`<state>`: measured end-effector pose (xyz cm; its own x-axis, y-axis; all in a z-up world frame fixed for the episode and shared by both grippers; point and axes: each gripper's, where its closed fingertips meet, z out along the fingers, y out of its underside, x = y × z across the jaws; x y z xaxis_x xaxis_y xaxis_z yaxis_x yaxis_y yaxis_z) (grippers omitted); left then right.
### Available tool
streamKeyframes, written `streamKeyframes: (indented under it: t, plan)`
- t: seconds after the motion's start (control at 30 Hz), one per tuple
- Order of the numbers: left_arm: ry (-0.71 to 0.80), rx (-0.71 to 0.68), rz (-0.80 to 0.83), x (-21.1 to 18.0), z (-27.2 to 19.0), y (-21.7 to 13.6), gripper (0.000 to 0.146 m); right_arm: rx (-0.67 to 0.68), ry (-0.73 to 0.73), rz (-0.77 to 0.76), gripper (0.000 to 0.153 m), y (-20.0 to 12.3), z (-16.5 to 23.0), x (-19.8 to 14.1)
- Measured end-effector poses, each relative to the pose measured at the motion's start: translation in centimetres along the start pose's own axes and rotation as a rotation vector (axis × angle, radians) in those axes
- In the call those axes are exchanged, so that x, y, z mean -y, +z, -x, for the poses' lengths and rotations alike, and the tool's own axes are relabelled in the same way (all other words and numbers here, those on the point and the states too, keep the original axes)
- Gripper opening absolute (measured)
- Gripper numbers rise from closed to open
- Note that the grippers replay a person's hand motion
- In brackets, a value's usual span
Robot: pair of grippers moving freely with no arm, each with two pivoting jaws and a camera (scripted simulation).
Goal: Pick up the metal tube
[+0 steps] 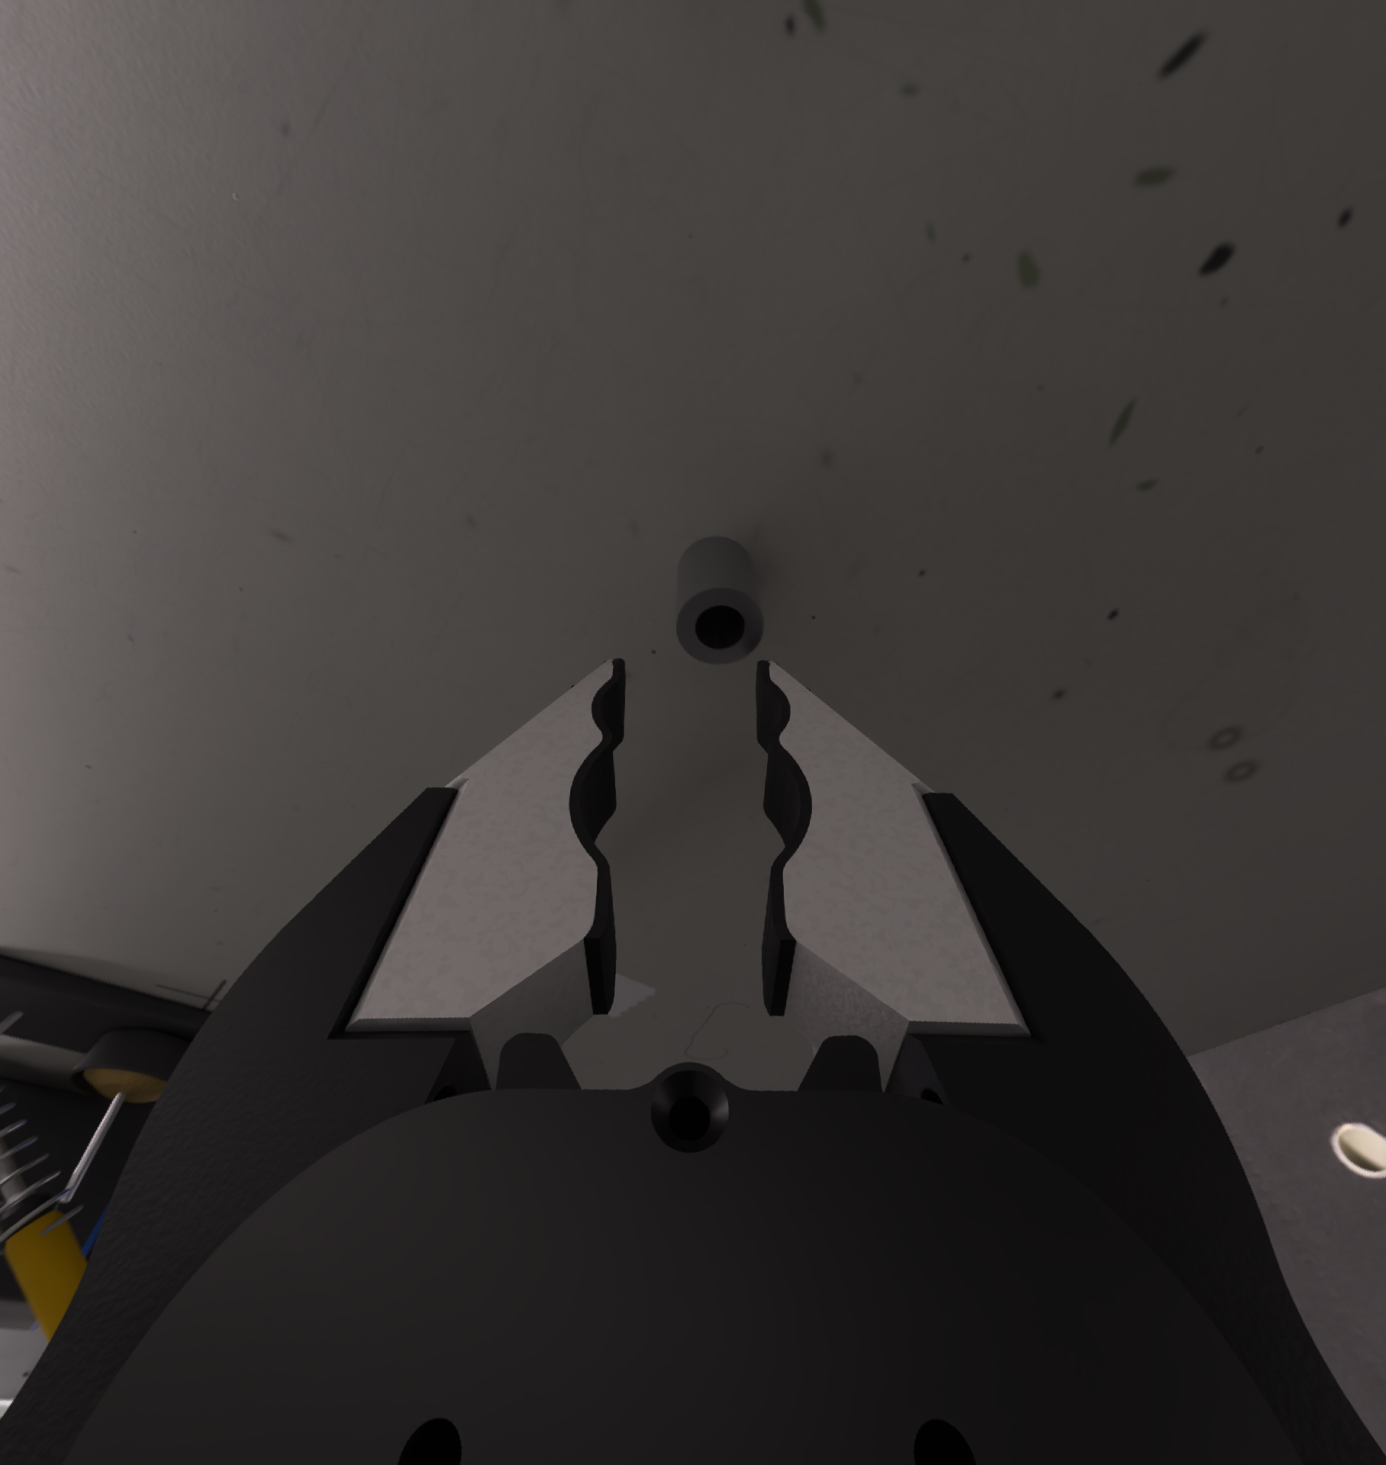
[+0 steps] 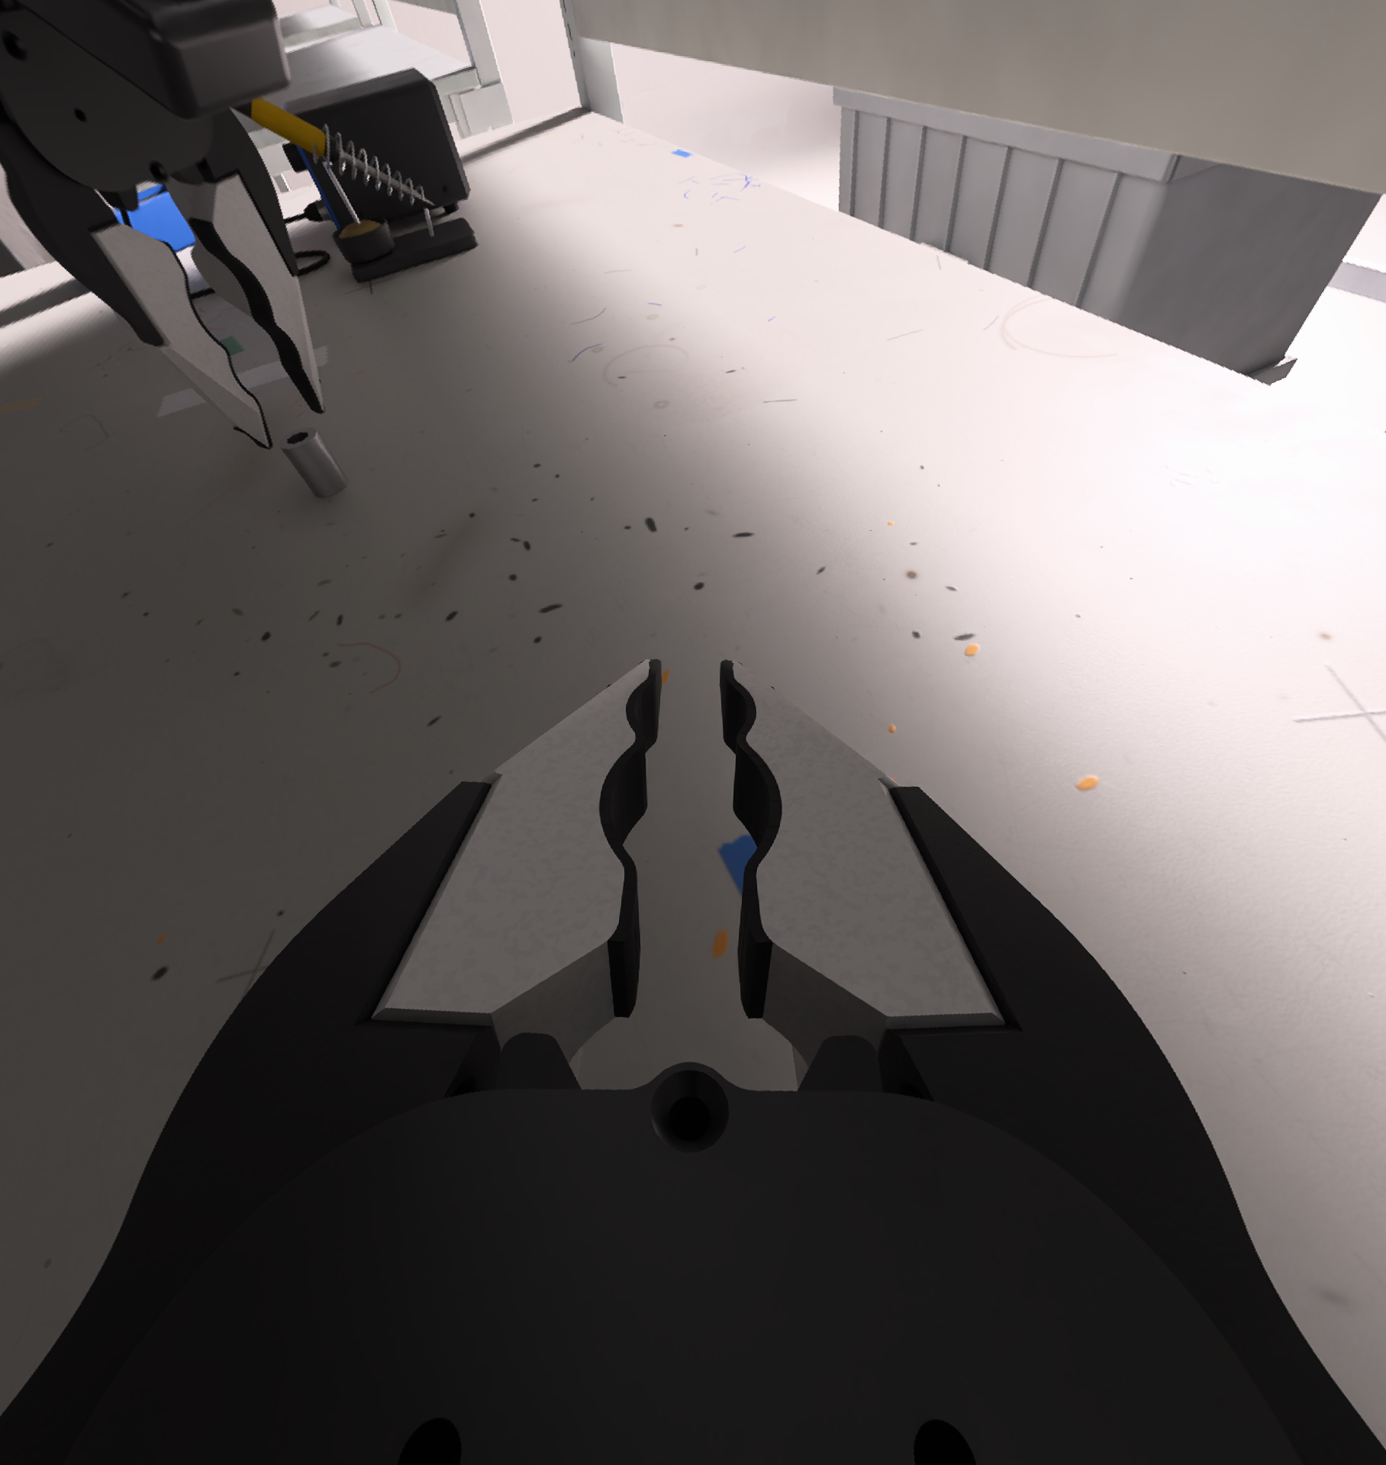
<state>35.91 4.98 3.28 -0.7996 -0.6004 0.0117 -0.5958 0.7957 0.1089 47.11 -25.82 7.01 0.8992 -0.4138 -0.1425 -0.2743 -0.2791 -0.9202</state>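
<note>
The metal tube [image 1: 717,602] is a short grey cylinder standing upright on the white tabletop [image 1: 357,317], its bore facing up. My left gripper [image 1: 690,666] is open and empty, its tips just short of the tube's top end and a little wider than the tube. The right wrist view shows the tube [image 2: 317,468] at the far left, right under the left gripper [image 2: 289,424]. My right gripper [image 2: 691,666] hovers over the middle of the table, far from the tube. Its jaws stand a narrow gap apart with nothing between them.
A soldering-iron stand with a coil spring and yellow handle [image 2: 373,178] and a black box [image 2: 404,119] stand behind the left gripper. A grey ribbed bin [image 2: 1070,222] stands at the back right. A grey plate with a hole [image 1: 1364,1149] lies at the left wrist view's lower right.
</note>
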Motion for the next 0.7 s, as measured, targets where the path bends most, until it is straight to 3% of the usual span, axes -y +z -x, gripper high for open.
streamKeyframes:
  t: [0.7]
  plan:
    - [0.055,0.062,0.14,0.0,-0.3,1.5,0.04,0.009,-0.01,-0.034,0.014,-0.8,0.4,0.9]
